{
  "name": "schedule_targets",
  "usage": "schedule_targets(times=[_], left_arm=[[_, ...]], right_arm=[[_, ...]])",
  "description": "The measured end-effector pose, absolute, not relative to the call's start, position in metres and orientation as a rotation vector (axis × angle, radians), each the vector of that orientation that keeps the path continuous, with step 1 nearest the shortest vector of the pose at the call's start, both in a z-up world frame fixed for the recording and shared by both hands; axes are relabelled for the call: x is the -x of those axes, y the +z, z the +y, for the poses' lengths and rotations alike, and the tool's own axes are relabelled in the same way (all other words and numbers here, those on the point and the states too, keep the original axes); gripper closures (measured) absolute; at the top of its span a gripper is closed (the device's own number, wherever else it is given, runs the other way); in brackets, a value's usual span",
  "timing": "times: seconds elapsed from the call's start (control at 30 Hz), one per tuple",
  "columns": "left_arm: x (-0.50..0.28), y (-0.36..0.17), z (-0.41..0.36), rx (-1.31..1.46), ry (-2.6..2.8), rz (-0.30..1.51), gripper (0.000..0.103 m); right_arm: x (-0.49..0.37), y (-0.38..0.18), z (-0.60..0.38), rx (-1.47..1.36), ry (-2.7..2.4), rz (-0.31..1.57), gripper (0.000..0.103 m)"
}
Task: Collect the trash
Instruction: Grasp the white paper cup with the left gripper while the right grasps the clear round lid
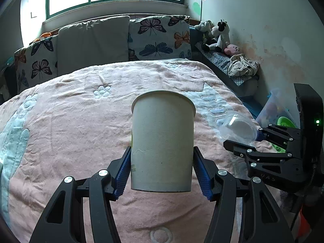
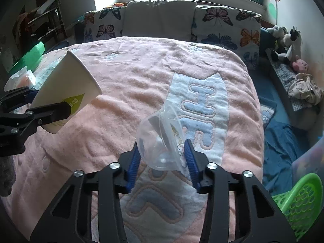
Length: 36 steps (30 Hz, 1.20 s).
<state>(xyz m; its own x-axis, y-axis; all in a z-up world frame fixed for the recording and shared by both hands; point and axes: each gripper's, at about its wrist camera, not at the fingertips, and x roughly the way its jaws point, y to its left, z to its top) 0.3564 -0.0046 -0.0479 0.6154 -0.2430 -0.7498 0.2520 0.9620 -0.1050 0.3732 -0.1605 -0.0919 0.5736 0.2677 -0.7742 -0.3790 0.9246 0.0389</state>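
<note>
My left gripper (image 1: pixel 162 156) is shut on a white paper cup (image 1: pixel 162 139), held upright above the pink bedspread (image 1: pixel 70 125). The cup also shows in the right wrist view (image 2: pixel 66 89) at the left, tilted, with the left gripper's fingers (image 2: pixel 50 111) on it. My right gripper (image 2: pixel 163 147) is shut on a clear plastic cup (image 2: pixel 162 139), tilted and crumpled, above the bedspread (image 2: pixel 121 81). In the left wrist view the clear cup (image 1: pixel 239 127) sits at the right, in the right gripper (image 1: pixel 255 139).
Butterfly cushions (image 1: pixel 158 36) line the bed's far side under the window. Stuffed toys (image 1: pixel 218 34) sit on a ledge at the right. A green perforated basket (image 2: pixel 301 200) stands on the floor at the bed's right, near a blue cloth (image 2: pixel 283 147).
</note>
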Motion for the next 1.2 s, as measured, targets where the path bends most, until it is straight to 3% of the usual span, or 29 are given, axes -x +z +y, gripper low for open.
schedule_targets(times=[0.3, 0.63, 0.9, 1.0, 1.07, 1.2], left_arm=[[-0.339, -0.036, -0.016, -0.012, -0.298, 0.84, 0.047], [-0.307, -0.023, -0.033, -0.008, -0.332, 0.812, 0.047], [-0.298, -0.021, -0.034, -0.007, -0.342, 0.806, 0.047], [-0.3, -0.024, -0.03, 0.002, -0.338, 0.813, 0.047], [-0.3, -0.026, -0.028, 0.007, -0.336, 0.817, 0.047], [-0.301, -0.029, -0.024, 0.011, -0.331, 0.822, 0.047]], right_arm=[[-0.343, -0.073, -0.168, 0.113, 0.396, 0.857, 0.068], [-0.304, -0.058, -0.18, 0.08, 0.407, 0.834, 0.083], [-0.286, -0.061, -0.189, 0.047, 0.418, 0.831, 0.082], [-0.284, -0.061, -0.191, 0.03, 0.432, 0.826, 0.076], [-0.283, -0.059, -0.192, 0.021, 0.44, 0.819, 0.057], [-0.279, -0.059, -0.19, 0.04, 0.438, 0.802, 0.046]])
